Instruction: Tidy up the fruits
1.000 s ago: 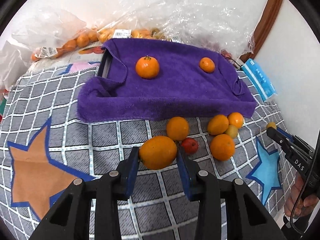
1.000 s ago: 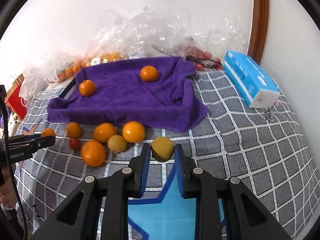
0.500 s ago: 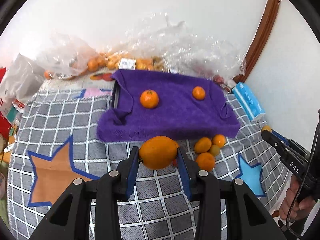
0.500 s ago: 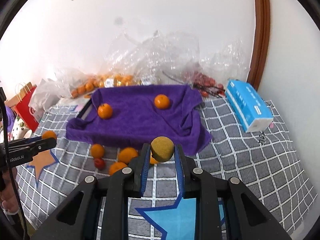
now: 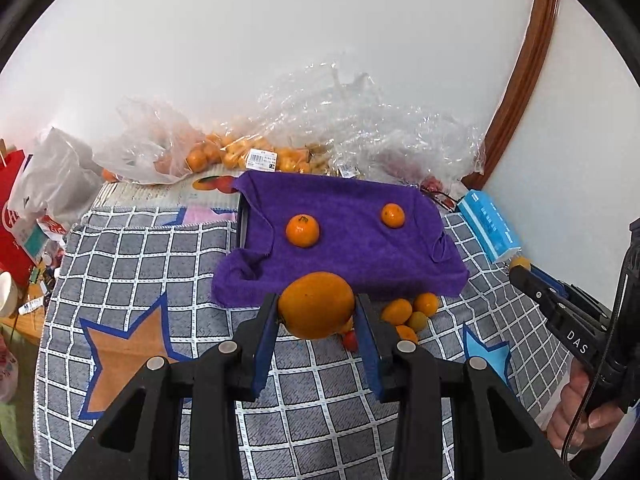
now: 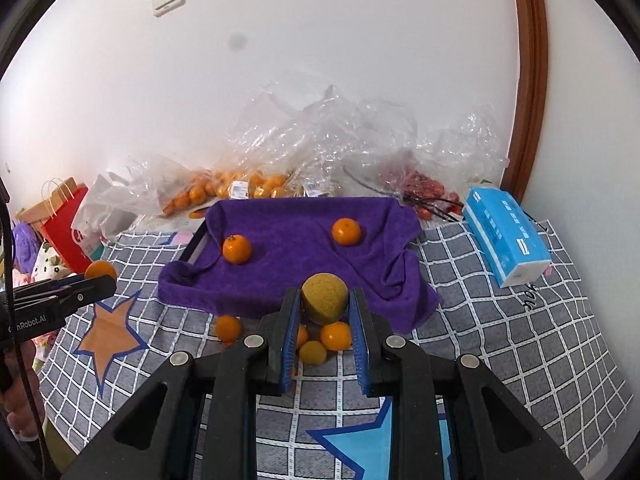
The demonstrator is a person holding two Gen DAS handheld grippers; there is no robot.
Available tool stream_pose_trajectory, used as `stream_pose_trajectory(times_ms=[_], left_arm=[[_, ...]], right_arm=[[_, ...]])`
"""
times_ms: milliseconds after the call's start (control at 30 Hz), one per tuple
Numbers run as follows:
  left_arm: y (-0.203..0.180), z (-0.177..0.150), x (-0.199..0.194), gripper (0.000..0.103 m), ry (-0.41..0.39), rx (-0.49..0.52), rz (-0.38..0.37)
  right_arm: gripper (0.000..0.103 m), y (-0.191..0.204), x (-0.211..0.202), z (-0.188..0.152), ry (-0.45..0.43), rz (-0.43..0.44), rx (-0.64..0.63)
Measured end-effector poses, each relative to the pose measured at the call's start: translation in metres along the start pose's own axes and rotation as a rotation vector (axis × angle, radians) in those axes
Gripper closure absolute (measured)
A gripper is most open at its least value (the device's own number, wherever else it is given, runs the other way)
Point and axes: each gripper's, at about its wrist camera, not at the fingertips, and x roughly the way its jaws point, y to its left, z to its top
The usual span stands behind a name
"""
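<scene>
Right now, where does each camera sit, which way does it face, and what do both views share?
Left wrist: on the left tool, angled down at its large orange; the right hand shows at the right edge.
Right wrist: on the right tool, angled down at its yellow-green fruit; the left tool shows at the left edge.
Shared: purple towel with two oranges, loose fruit, blue tissue pack.
</scene>
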Motion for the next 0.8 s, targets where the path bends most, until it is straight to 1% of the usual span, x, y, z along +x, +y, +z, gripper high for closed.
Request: stream_pose_trajectory(times_ms=[567,800], left_arm=[[0.004,0.023,-0.008,0.067,-0.036,-0.017,-0.012],[0.006,0.028,-0.007,0.067,-0.040,-0.018,-0.012]], right_arm=[[0.079,0.006,0.003,0.023,-0.018,0.011,0.002],[0.079,0.007,0.008,0.026,-0.015,0.016,0.005]])
